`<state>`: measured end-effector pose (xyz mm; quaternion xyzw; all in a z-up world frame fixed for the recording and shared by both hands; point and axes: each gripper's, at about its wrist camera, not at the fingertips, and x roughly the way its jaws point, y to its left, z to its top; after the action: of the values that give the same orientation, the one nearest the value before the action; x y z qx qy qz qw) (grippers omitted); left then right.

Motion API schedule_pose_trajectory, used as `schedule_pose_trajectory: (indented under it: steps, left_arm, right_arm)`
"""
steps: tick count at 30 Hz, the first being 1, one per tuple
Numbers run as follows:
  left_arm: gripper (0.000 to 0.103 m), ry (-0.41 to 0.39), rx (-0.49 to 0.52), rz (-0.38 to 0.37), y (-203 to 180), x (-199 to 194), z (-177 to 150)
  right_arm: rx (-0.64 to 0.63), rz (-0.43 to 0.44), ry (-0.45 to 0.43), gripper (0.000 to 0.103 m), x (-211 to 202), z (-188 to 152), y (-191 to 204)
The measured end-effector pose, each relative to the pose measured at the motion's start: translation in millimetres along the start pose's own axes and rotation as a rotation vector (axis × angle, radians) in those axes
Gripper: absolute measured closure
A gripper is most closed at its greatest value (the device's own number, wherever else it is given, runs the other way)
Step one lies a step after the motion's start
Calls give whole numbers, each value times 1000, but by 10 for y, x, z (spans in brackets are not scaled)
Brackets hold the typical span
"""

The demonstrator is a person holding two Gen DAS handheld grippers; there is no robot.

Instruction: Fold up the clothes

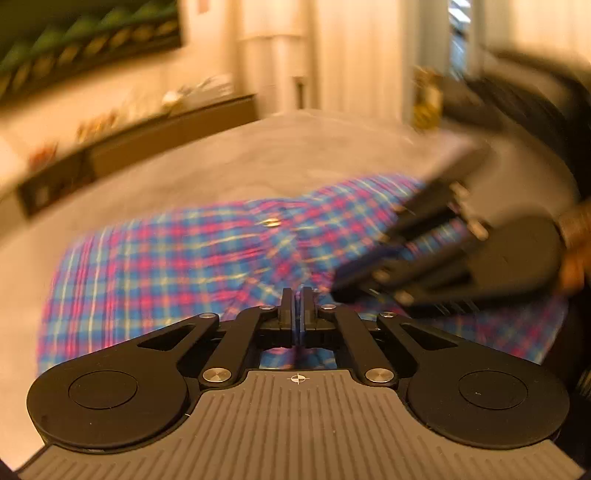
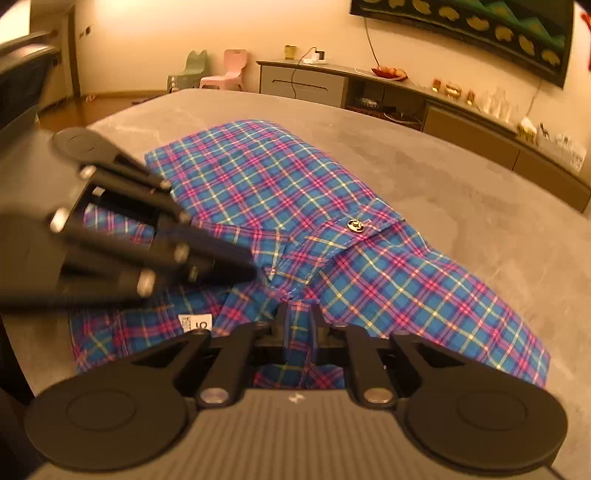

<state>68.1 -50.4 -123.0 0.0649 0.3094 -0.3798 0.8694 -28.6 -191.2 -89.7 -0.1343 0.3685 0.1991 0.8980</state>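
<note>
A blue, pink and yellow plaid shirt [image 1: 177,258] lies on a grey table [image 1: 229,162]; it also shows in the right wrist view [image 2: 295,192], with a brass snap button [image 2: 356,224] and a white label [image 2: 195,322]. My left gripper [image 1: 297,295] is shut over the shirt's near edge; no cloth shows between its pads. It also shows in the right wrist view [image 2: 251,267]. My right gripper [image 2: 298,314] is shut on a bunched fold of the shirt. It shows blurred in the left wrist view [image 1: 338,291], close to the left gripper.
A long low sideboard [image 2: 461,122] with small ornaments runs along the wall under a dark framed picture [image 2: 480,26]. Two small chairs [image 2: 225,72] stand beyond the table's far end. The grey table [image 2: 480,229] extends around the shirt.
</note>
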Motion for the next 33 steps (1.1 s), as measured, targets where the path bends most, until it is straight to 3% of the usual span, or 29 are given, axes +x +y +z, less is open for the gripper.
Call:
schedule_pose_trajectory:
  steps: [5, 6, 11, 13, 16, 17, 19, 22, 25, 28, 33]
  left_arm:
    - [103, 0, -426, -138, 497, 11, -52]
    - [103, -4, -460, -154, 534, 16, -72]
    - [103, 17, -70, -129, 60, -202, 20]
    - [103, 59, 167, -57, -238, -194, -9]
    - [103, 84, 381, 25, -548, -161, -136]
    - [103, 81, 401, 46, -598, -178, -152]
    - [103, 58, 433, 88, -693, -304, -165]
    - [102, 39, 447, 33, -776, -561, -209]
    - [102, 84, 447, -41, -802, -751, -317]
    - [103, 145, 448, -67, -787, -794, -414]
    - [101, 173, 424, -38, -685, -698, -395]
  right_arm:
    - [-152, -62, 7, 95, 4, -13, 196]
    - [-183, -75, 9, 97, 5, -16, 235]
    - [-145, -49, 73, 98, 36, 119, 187]
    - [-71, 9, 102, 97, 38, 180, 45]
    - [87, 119, 126, 95, -4, 207, -273]
    - [131, 144, 122, 93, -39, 207, -376]
    - [156, 110, 62, 88, -189, 206, -537]
    - [140, 42, 24, 73, -265, 213, -737]
    - [92, -8, 55, 73, -154, 155, -874]
    - [49, -38, 66, 73, -55, 87, -887]
    - [-31, -74, 83, 72, -34, -4, -772]
